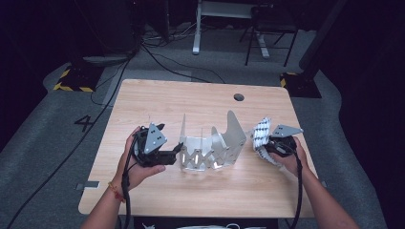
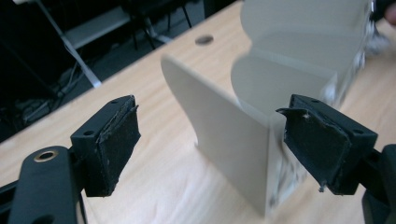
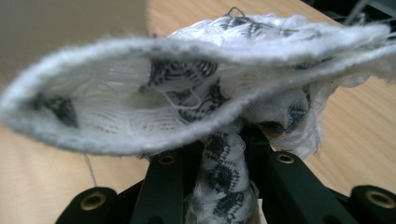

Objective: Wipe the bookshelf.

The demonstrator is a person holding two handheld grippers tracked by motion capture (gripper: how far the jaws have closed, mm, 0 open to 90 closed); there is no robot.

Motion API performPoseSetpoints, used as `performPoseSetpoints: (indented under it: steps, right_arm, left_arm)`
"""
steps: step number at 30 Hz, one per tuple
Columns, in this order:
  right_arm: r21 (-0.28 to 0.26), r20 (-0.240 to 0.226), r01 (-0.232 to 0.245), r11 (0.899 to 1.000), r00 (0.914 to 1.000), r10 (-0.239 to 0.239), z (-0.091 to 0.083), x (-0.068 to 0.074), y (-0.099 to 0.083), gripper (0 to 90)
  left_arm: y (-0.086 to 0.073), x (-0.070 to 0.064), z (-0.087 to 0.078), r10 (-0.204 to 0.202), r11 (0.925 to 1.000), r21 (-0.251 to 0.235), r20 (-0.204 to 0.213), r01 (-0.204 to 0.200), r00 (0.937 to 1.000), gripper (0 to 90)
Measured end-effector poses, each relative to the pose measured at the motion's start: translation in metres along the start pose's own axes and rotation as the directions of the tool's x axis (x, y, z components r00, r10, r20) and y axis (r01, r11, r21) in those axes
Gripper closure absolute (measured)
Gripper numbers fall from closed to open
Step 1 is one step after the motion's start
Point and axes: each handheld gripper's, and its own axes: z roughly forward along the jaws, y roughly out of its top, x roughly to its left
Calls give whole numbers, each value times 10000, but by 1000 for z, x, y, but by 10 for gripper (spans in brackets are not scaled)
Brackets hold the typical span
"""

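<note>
Centrally, on the wooden table (image 1: 143, 102): a grey metal rack (image 1: 210, 145) with upright dividers. Left gripper (image 1: 177, 149), jaws spread wide, sits at the rack's left end, one divider plate (image 2: 224, 140) between them. Right gripper (image 1: 264, 143), just right of the rack, is clamped on a black-and-white patterned cloth (image 3: 187, 88).

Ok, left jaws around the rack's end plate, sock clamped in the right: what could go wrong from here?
The left gripper is open, so the metal rack may slide when pushed. The sock flops wide above the right gripper and could snag a divider. It also blocks much of the right gripper view, so aiming may be poor.
</note>
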Motion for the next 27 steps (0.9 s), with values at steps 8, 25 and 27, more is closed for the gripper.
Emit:
performPoseSetpoints:
  steps: [8, 25, 27]
  right_arm:
    - [493, 627, -1182, 9918, 9914, 1151, 22, -39, -10, 754]
    - [1075, 836, -1203, 9869, 9902, 1116, 51, -43, -5, 741]
    - [1049, 778, -1302, 9859, 9894, 1224, 55, -44, -3, 727]
  left_arm:
    - [-58, 1, 23, 80, 9795, 2008, 415, -162, 9991, 179]
    - [-112, -7, 46, 289, 9463, 3120, 1797, -848, 9833, 182]
    - [-115, -5, 46, 43, 9498, 3063, 1897, -633, 9818, 182]
